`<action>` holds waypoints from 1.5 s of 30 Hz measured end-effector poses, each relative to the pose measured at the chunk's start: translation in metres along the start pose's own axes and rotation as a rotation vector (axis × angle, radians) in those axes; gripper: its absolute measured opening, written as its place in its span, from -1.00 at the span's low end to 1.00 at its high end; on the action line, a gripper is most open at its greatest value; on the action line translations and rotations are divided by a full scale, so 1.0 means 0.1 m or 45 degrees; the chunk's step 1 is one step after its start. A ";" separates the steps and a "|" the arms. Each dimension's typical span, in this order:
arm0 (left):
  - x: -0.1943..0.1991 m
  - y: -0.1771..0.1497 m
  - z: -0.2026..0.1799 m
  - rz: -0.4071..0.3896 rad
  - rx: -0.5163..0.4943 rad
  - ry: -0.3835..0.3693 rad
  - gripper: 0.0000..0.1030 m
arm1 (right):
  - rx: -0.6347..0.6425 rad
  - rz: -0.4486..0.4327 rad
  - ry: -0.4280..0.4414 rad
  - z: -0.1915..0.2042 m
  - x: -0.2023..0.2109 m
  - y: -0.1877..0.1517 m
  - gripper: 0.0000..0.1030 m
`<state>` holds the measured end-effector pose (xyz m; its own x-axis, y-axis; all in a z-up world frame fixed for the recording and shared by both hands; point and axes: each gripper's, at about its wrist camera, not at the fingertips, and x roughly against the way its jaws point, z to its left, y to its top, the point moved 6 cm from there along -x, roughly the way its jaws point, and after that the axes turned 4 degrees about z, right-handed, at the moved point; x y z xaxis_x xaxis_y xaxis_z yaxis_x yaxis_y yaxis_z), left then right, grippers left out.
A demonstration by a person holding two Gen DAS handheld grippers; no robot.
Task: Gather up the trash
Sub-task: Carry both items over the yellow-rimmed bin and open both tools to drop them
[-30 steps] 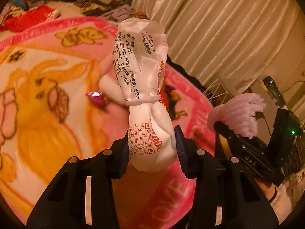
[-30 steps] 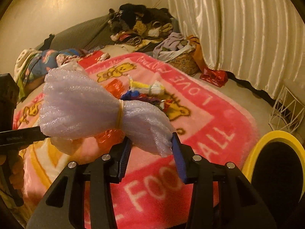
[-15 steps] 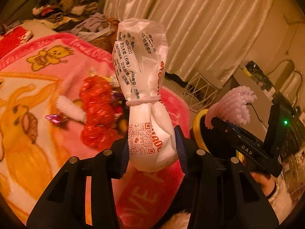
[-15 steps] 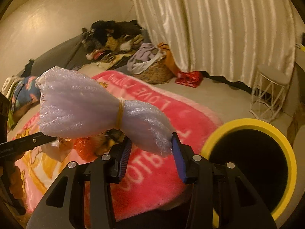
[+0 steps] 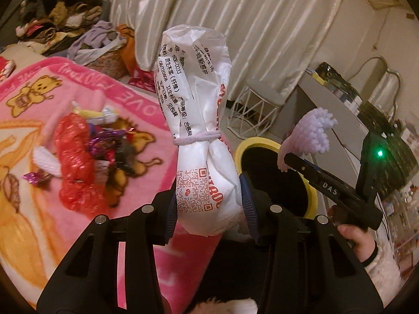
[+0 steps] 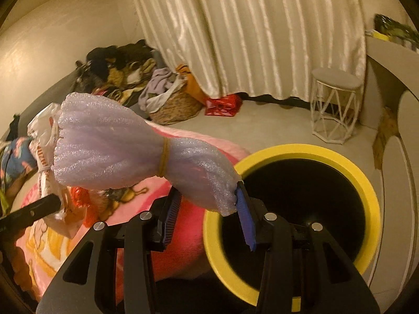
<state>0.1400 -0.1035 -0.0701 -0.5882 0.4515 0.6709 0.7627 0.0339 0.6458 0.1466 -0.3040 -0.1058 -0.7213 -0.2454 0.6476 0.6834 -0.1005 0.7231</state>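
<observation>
My left gripper (image 5: 209, 204) is shut on a white printed plastic bag bundle (image 5: 199, 120) tied with a band, held upright above the pink blanket's edge. My right gripper (image 6: 207, 209) is shut on a purple foam-wrap bundle (image 6: 125, 151) tied with a rubber band, held at the left rim of the yellow-rimmed black trash bin (image 6: 366, 191). In the left wrist view the foam bundle (image 5: 311, 133) and right gripper sit over the bin (image 5: 251, 144). More trash, red netting (image 5: 73, 157) and shiny wrappers (image 5: 104, 141), lies on the blanket.
The pink cartoon blanket (image 5: 31, 120) covers the bed at left. A white wire stool (image 6: 335, 104), a woven laundry basket (image 6: 172, 104), a clothes pile (image 6: 117, 62), a red bag (image 6: 222, 103) and curtains (image 6: 248, 26) stand beyond. A desk with electronics (image 5: 366, 110) is right.
Both grippers have swung right, away from the blanket toward the bin. The bin now fills more of the right wrist view, with the foam bundle at its rim. Both grips are unchanged.
</observation>
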 end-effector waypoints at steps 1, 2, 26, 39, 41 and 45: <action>-0.02 0.00 -0.03 0.005 -0.008 -0.006 -0.30 | -0.016 -0.003 -0.009 -0.06 0.01 0.01 -0.22; -0.05 0.00 -0.07 0.009 -0.018 -0.012 -0.30 | -0.030 -0.005 -0.019 -0.12 0.03 0.00 -0.22; -1.05 0.00 -0.96 0.191 -0.247 -0.096 -0.27 | -0.410 0.072 -0.206 -1.20 0.04 -0.27 -0.18; -1.62 -0.09 -1.07 0.315 -0.296 -0.147 -0.23 | -0.466 0.088 -0.226 -1.37 0.01 -0.36 -0.06; -1.66 -0.09 -1.07 0.314 -0.306 -0.138 -0.08 | -0.467 0.084 -0.224 -1.38 0.01 -0.36 0.05; -1.69 -0.06 -1.07 0.295 -0.306 -0.142 0.31 | -0.474 0.070 -0.221 -1.37 0.04 -0.37 0.24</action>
<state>0.2062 -0.2755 -0.1485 -0.3635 0.5176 0.7746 0.7797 -0.2860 0.5570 0.1337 -0.4336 -0.1625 -0.6693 -0.0972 0.7366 0.6924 -0.4412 0.5709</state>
